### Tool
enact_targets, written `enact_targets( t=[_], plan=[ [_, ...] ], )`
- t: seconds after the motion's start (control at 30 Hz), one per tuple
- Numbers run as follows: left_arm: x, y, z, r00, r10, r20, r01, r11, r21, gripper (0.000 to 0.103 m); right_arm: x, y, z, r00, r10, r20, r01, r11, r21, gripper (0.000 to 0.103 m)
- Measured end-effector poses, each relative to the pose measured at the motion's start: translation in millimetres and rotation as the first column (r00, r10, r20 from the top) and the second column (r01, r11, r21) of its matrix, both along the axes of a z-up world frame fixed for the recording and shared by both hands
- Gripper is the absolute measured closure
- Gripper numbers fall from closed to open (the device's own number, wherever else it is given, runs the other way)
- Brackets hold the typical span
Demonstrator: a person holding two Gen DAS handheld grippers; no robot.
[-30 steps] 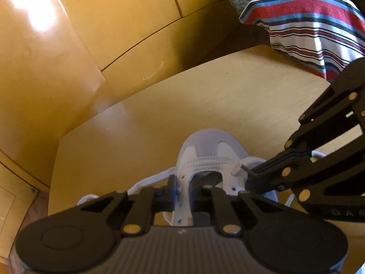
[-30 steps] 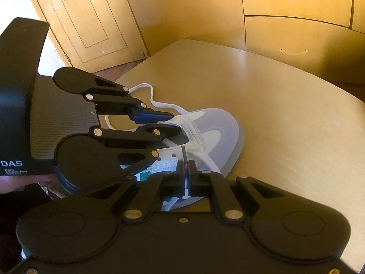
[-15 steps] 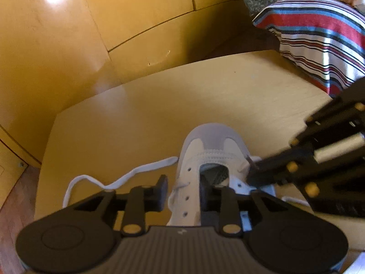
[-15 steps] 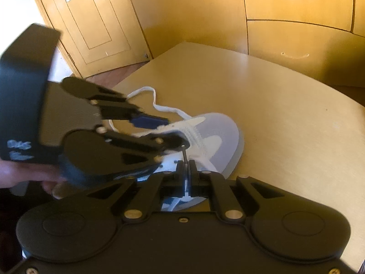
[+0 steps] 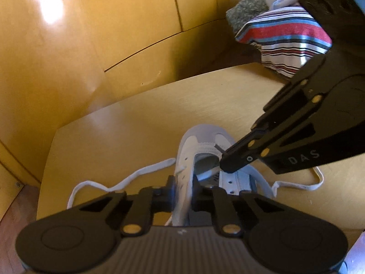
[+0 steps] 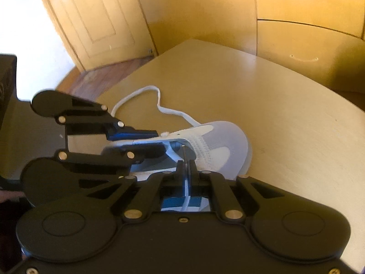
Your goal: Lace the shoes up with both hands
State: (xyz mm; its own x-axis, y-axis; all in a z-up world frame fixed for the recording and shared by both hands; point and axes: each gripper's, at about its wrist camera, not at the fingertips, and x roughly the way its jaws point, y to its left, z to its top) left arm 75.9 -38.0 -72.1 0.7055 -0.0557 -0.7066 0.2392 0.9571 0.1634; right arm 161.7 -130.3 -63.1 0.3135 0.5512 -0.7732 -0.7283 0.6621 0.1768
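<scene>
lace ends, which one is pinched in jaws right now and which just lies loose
The end at the shoe's right eyelet row is pinched in the right gripper; its tip pokes out. The other end trails loose across the table.

One shoe (image 5: 206,146), two hand-held grippers (image 5: 182,189).

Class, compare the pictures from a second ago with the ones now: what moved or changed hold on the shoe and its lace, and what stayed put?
The right gripper, shut on the lace tip, has carried it forward to the front of the shoe's opening. The left gripper has slid back along the shoe's eyelet flap, which it still straddles. The shoe still lies on the table; the loose lace still trails beside it.
</scene>
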Motion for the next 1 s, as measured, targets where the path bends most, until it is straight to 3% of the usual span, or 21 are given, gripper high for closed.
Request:
enact_targets(
  t=[0.2, 0.33, 0.6, 0.77, 1.0],
  plan=[
    [-4.3, 9.4, 1.5, 0.998, -0.042, 0.043, 0.044, 0.998, -0.044, 0.087, 2.3, 11.3, 10.5, 0.999, 0.029, 0.016, -0.028, 0.998, -0.064, 0.099],
    [-6.5, 9.2, -0.7, 0.995, -0.08, 0.052, 0.083, 0.996, -0.045, 0.09, 3.6, 14.4, 15.4, 0.999, 0.035, -0.002, -0.036, 0.997, -0.061, 0.099],
    [4.8, 30.3, -1.3, 0.999, -0.034, 0.022, 0.038, 0.975, -0.219, 0.093, 12.6, 31.8, 0.0, 0.998, 0.036, -0.054, -0.041, 0.994, -0.105, 0.099],
    [4.1, 30.6, -2.8, 0.999, -0.043, 0.025, 0.047, 0.974, -0.22, 0.094, 18.3, 42.3, -9.5, 0.996, 0.033, -0.086, -0.045, 0.99, -0.131, 0.1],
    [3.1, 32.2, -3.1, 0.998, -0.05, 0.027, 0.055, 0.974, -0.22, 0.094, 25.1, 26.2, -7.7, 0.99, -0.019, -0.138, 0.011, 0.998, -0.059, 0.101]
  ],
)
